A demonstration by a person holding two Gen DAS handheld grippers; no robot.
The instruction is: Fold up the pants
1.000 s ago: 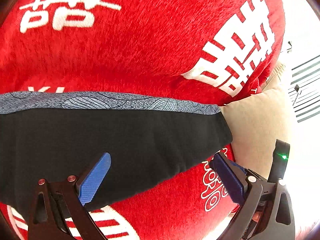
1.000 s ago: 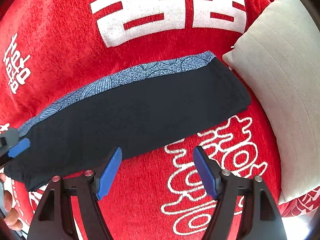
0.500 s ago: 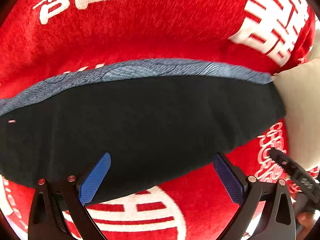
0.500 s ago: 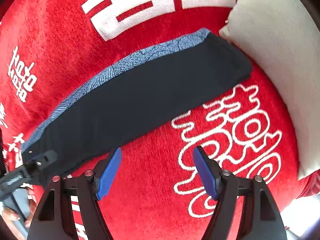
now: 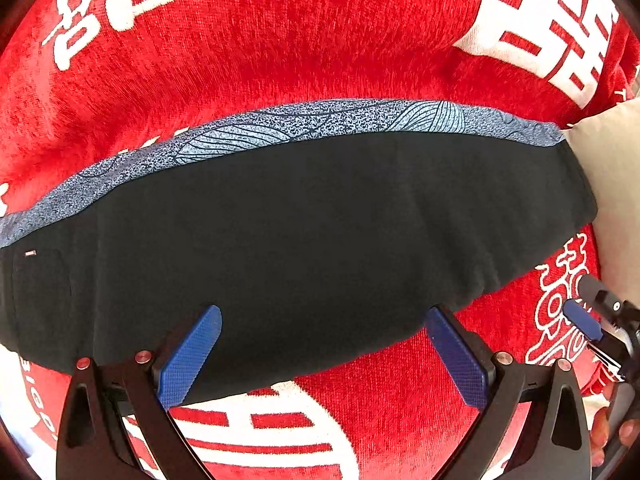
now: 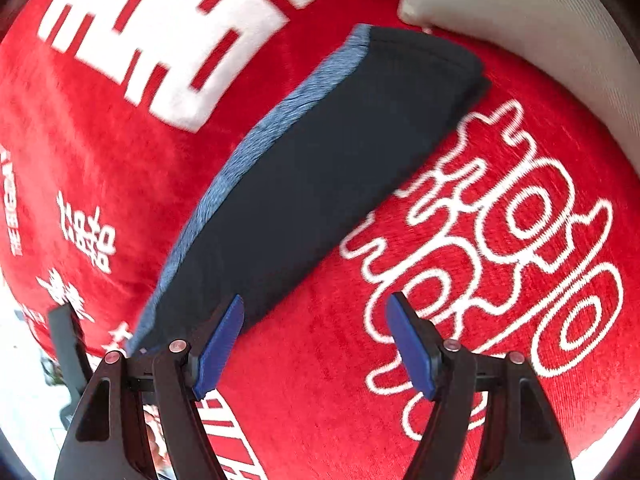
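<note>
Pants: dark navy fabric with a blue-grey patterned side strip, lying flat as a long band on the red plush blanket with white characters, one end touching the beige pillow. Left gripper over the pants' near edge, jaws apart, empty. Right gripper beside that edge, jaws apart, empty.
</note>
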